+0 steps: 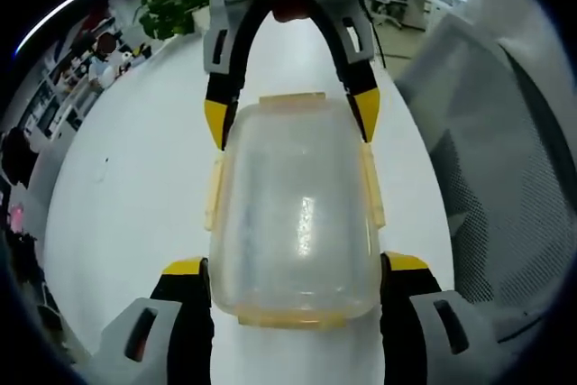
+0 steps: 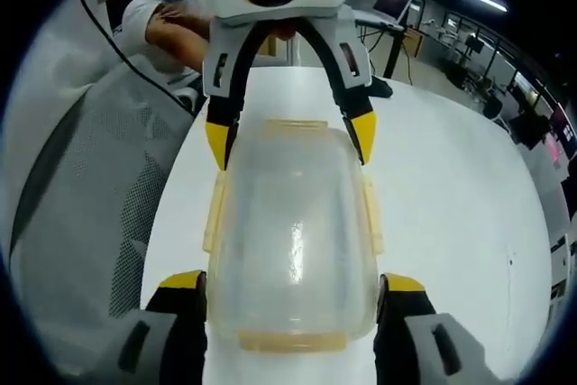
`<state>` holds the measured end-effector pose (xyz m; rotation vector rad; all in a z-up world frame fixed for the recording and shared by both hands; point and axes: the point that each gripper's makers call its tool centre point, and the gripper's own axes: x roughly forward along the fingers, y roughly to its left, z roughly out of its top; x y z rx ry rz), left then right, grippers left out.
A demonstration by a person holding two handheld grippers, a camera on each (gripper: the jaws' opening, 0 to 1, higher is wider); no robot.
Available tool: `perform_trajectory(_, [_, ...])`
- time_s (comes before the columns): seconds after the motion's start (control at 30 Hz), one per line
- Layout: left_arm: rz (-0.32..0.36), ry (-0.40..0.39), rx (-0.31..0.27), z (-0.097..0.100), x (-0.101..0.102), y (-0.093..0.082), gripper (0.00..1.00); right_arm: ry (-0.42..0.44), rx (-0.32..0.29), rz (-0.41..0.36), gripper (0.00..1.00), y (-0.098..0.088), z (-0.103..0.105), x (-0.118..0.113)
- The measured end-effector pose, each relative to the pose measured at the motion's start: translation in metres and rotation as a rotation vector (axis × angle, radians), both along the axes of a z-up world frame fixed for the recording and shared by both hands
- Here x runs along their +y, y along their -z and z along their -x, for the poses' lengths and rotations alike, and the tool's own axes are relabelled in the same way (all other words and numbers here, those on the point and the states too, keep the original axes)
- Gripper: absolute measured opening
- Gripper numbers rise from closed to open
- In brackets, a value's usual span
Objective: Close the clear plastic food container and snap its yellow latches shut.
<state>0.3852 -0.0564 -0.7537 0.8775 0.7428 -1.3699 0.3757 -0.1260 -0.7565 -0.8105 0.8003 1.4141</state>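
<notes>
- The clear plastic food container (image 1: pixel 293 223) lay on the white worktop (image 1: pixel 135 196) with its lid seated on top, held between our two grippers, one at each short end.
- Its yellow latches (image 1: pixel 371 185) ran along the rim: one on each long side and one at each end. They appeared to lie flat against the walls, though through the fisheye we could not tell whether any had snapped home.
- In the left gripper view, the left gripper (image 1: pixel 294 268) straddled the near end, its yellow-tipped fingers (image 1: pixel 185 268) spread wide and sitting just outside the container's corners; we judged them bracing it, not pinching it.
- The right gripper (image 1: pixel 290 119) faced us from the far end, its fingers likewise parted around the container's width, tips beside the far corners.
- The right gripper view showed the same hold mirrored, with the right gripper (image 2: pixel 290 284) at the near end.
- We judged this two-ended bracing kept the container from sliding while the latches were pressed.
- A grey mesh chair (image 1: pixel 505 187) stood beside the worktop, a potted plant (image 1: pixel 176 6) farther off.
</notes>
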Motion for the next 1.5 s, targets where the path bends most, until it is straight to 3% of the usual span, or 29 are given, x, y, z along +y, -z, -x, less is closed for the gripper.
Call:
perform_trajectory(0.67, [-0.012,0.015,0.003,-0.064,-0.004,-0.001,0.74,0.017,-0.007,0.010,0.77,0.001,-0.063,-0.004])
perform_trajectory(1.43, [-0.009,-0.002,-0.021,-0.060,-0.002,-0.005,0.73,0.058,-0.015,0.017,0.78,-0.002,-0.061,-0.003])
perform_trajectory(1.5, [0.011,-0.040,-0.036,-0.063,-0.003,-0.009,0.83,0.125,-0.006,-0.026,0.88,-0.008,-0.062,0.001])
